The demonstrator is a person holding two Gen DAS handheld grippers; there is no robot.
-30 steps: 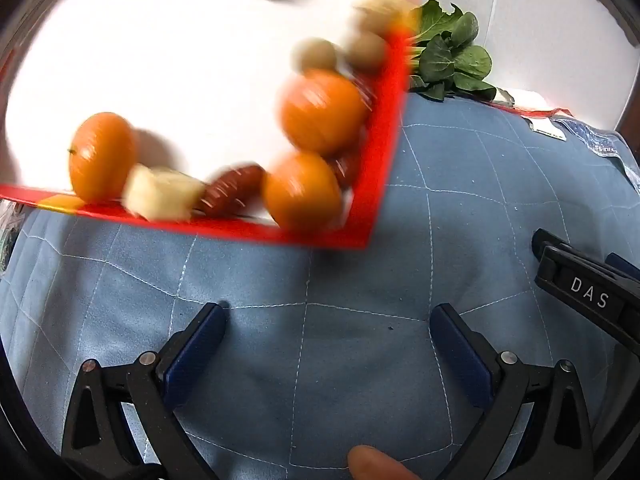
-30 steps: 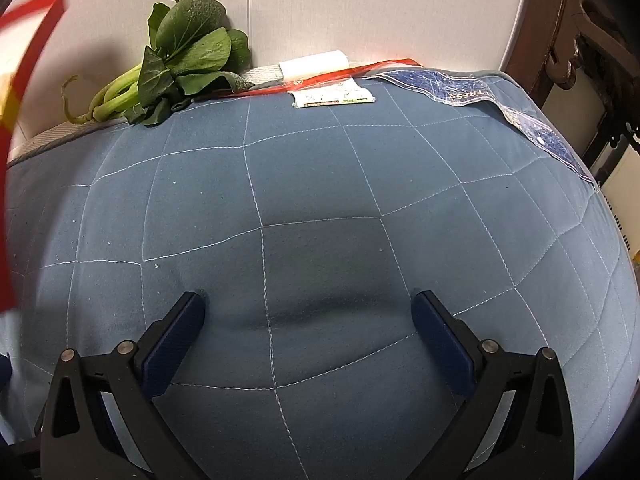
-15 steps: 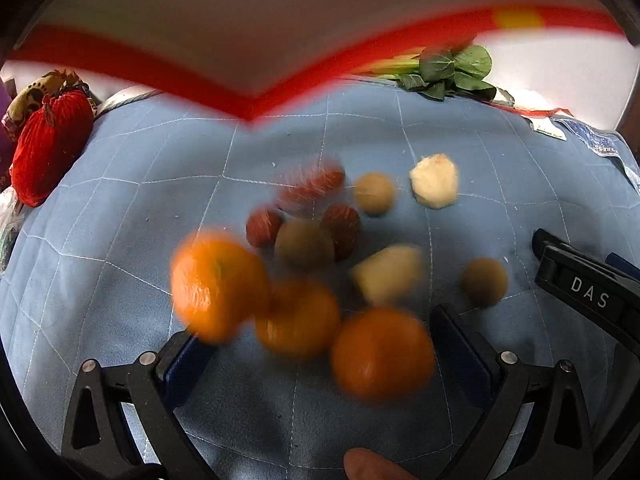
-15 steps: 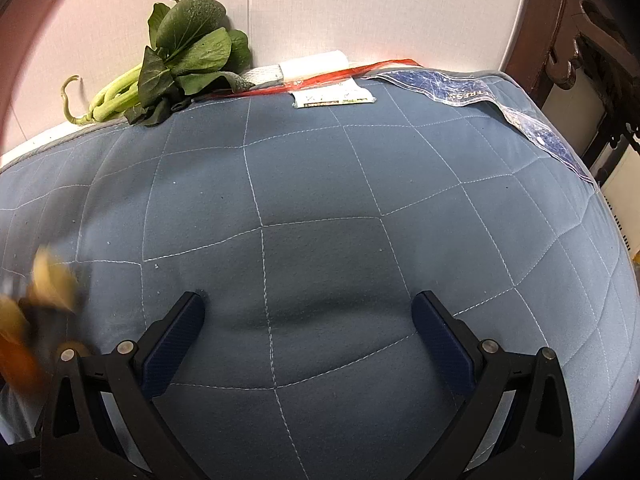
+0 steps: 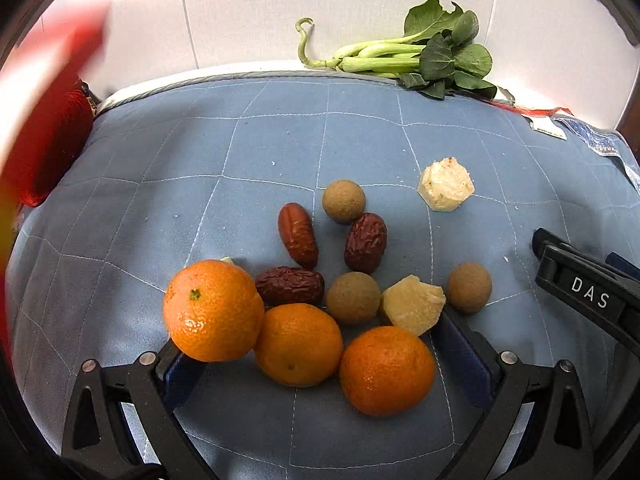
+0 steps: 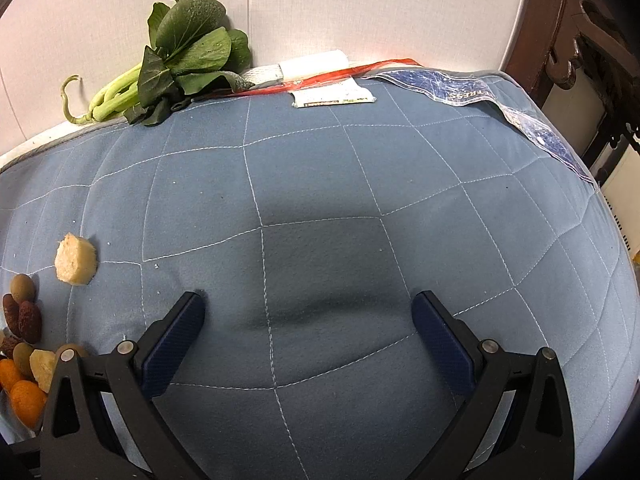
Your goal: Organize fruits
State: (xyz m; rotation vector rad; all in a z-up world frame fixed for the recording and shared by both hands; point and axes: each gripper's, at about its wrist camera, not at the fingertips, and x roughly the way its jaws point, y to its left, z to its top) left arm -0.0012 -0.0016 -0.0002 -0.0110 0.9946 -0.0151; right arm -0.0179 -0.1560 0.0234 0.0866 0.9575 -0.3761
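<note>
Fruit sits loose in a jumble on the blue quilted cushion (image 5: 360, 136), none of it sorted yet. The left gripper (image 5: 320, 356) hangs wide open, gripping nothing, with three mandarins (image 5: 298, 344) bunched between its fingers. Just ahead of them lie red dates (image 5: 298, 234), round brown longans (image 5: 344, 201) and pale peeled chunks (image 5: 446, 184). The right gripper (image 6: 308, 332) is spread open too, over bare cushion, the pile off to its left. Next move, I'd say: pick one kind and close gently, because these mandarins look ready to roll.
</note>
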